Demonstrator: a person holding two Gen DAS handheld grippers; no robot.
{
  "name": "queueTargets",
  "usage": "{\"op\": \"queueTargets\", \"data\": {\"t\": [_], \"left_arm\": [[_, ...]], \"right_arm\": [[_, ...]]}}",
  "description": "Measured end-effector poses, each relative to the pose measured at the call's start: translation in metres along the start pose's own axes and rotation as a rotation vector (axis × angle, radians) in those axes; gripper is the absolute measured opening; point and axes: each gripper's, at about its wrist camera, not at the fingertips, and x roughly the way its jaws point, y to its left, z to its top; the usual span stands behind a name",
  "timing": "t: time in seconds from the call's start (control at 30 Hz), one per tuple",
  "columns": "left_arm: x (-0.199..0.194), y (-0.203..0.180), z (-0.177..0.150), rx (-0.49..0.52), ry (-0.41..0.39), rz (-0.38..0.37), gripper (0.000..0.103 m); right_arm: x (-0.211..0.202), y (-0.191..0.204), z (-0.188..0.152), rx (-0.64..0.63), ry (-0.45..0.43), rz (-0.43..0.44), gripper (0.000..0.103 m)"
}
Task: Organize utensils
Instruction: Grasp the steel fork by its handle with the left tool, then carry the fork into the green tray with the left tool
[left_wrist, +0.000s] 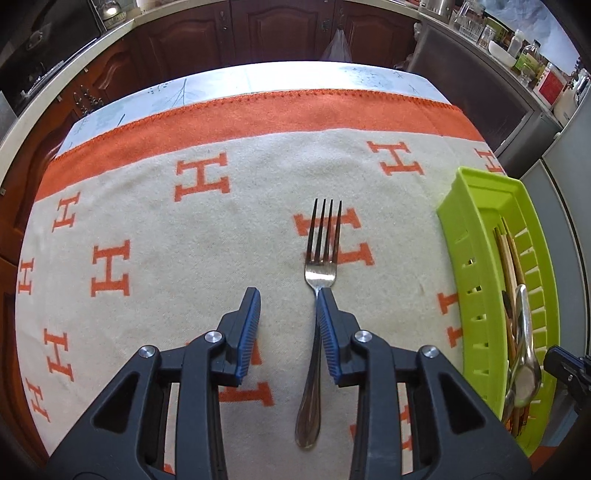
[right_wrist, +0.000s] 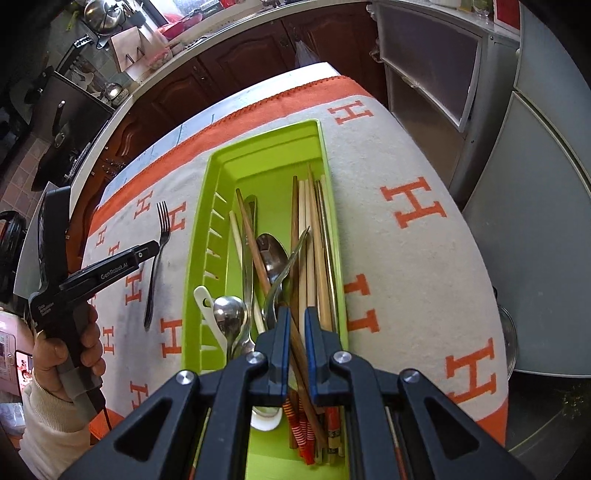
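A steel fork (left_wrist: 320, 273) lies flat on the H-patterned blanket, tines pointing away. My left gripper (left_wrist: 288, 295) hangs over its handle with jaws open; the handle runs along the inside of the right pad (left_wrist: 327, 325), and nothing presses on it. From the right wrist the fork (right_wrist: 157, 258) shows left of the green tray (right_wrist: 266, 155). My right gripper (right_wrist: 297, 315) is low over the tray's near end, jaws only narrowly apart. A brown chopstick (right_wrist: 255, 251) passes between them; whether the pads press on it I cannot tell. Spoons (right_wrist: 273, 254) and several chopsticks fill the tray.
The green tray (left_wrist: 476, 258) sits on the right part of the blanket (left_wrist: 192, 266), near the table's right edge. A hand (right_wrist: 62, 350) holds the left gripper (right_wrist: 153, 251). Dark wooden cabinets (left_wrist: 273, 33) run beyond the far edge, and grey appliances (right_wrist: 546, 184) stand to the right.
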Motion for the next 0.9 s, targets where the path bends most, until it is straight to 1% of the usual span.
{"op": "queueTargets", "data": {"t": [0.13, 0.27, 0.33, 0.4, 0.43, 0.47, 0.5, 0.63, 0.77, 0.9], "left_arm": [[0.003, -0.009, -0.006, 0.034, 0.021, 0.009, 0.029], [0.001, -0.017, -0.015, 0.079, -0.017, 0.037, 0.029], [0.001, -0.016, -0.017, 0.076, -0.028, 0.035, 0.029], [0.001, -0.013, -0.018, 0.049, -0.034, 0.019, 0.027], [0.0, -0.012, -0.019, 0.04, -0.037, 0.014, 0.021], [0.0, -0.012, -0.019, 0.037, -0.043, 0.017, 0.017], [-0.001, -0.013, -0.02, 0.044, -0.046, 0.018, 0.003], [-0.003, -0.017, -0.025, 0.035, -0.06, 0.042, 0.002], [-0.012, -0.012, -0.028, -0.035, -0.014, -0.005, 0.002], [-0.04, -0.013, -0.035, -0.048, -0.023, -0.062, 0.002]], "right_arm": [[-0.003, 0.003, -0.003, -0.008, -0.009, 0.005, 0.007], [-0.003, 0.002, -0.005, -0.004, -0.006, 0.015, 0.007], [-0.002, 0.002, -0.006, -0.002, -0.008, 0.017, 0.007], [-0.002, 0.002, -0.007, 0.005, -0.011, 0.023, 0.007], [-0.002, 0.001, -0.008, 0.009, -0.013, 0.025, 0.007], [-0.002, 0.001, -0.008, 0.012, -0.016, 0.028, 0.007], [-0.001, 0.001, -0.008, 0.014, -0.018, 0.03, 0.007], [-0.002, 0.0, -0.01, 0.021, -0.02, 0.04, 0.007], [-0.004, -0.001, -0.012, 0.022, -0.025, 0.042, 0.007], [-0.007, -0.003, -0.014, 0.024, -0.031, 0.049, 0.007]]}}
